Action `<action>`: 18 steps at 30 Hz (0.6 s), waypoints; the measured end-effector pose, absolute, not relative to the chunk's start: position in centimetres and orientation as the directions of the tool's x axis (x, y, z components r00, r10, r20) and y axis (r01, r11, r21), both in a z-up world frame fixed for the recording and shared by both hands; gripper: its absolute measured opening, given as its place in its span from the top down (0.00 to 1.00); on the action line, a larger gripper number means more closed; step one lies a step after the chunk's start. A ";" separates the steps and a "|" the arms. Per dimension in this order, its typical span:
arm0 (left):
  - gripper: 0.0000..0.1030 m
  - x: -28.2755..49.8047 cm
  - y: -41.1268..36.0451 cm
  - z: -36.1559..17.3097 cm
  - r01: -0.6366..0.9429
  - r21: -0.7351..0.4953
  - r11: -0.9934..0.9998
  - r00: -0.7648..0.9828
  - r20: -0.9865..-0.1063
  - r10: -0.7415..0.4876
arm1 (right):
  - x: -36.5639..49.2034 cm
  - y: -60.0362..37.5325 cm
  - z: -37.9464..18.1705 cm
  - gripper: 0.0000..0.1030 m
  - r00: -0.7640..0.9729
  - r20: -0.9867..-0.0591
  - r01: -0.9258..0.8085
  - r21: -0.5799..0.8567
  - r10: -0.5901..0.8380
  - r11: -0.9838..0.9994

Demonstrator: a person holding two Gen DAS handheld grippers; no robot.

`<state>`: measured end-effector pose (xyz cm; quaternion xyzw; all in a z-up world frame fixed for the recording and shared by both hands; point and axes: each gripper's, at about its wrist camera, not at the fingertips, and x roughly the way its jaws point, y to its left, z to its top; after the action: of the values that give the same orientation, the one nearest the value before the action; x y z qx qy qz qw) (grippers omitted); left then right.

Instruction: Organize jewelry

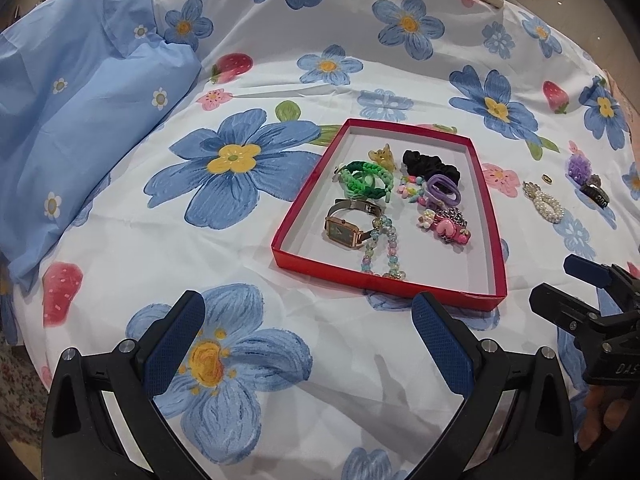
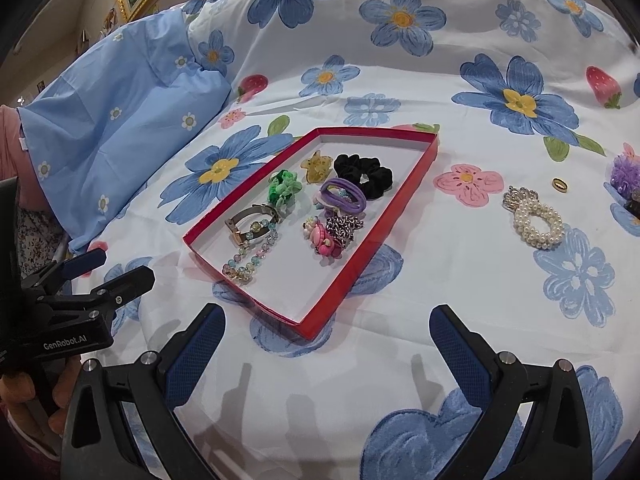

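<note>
My left gripper stands with fingers wide apart and nothing between them, low in its frame above the flowered bedsheet. My right gripper is likewise spread and empty, at the bottom of its own view.

Progress: the red tray, centre of both frames, already holds most pieces: watch, green braided band, black scrunchie, purple hair ties, a pastel bead bracelet, an amber claw clip and pink clips.

Outstanding, right of the tray on the sheet: pearl bracelet, a small gold ring just beyond it, and a purple fluffy piece at the right edge with a dark item beside it, too cut off to identify.

Judgement: task well over half complete; the pearl bracelet is nearest my right gripper.
</note>
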<state>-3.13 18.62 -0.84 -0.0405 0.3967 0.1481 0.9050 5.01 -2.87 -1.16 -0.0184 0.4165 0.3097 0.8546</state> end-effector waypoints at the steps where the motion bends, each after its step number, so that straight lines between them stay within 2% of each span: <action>1: 0.00 -3.2 18.6 -0.8 -0.300 0.045 0.953 0.641 -0.730 0.237 | 5.0 -3.0 -1.2 0.00 0.461 -0.723 -0.544 0.228 0.515 0.807; 18: 0.00 -3.0 18.6 -0.9 -0.311 0.060 0.948 0.631 -0.733 0.254 | 5.0 -3.1 -1.1 0.00 0.465 -0.720 -0.547 0.224 0.516 0.806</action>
<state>-3.04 18.65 -0.91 -0.0361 0.4000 0.1566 0.9023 4.97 -3.15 -1.05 -0.0191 0.4136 0.3106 0.8556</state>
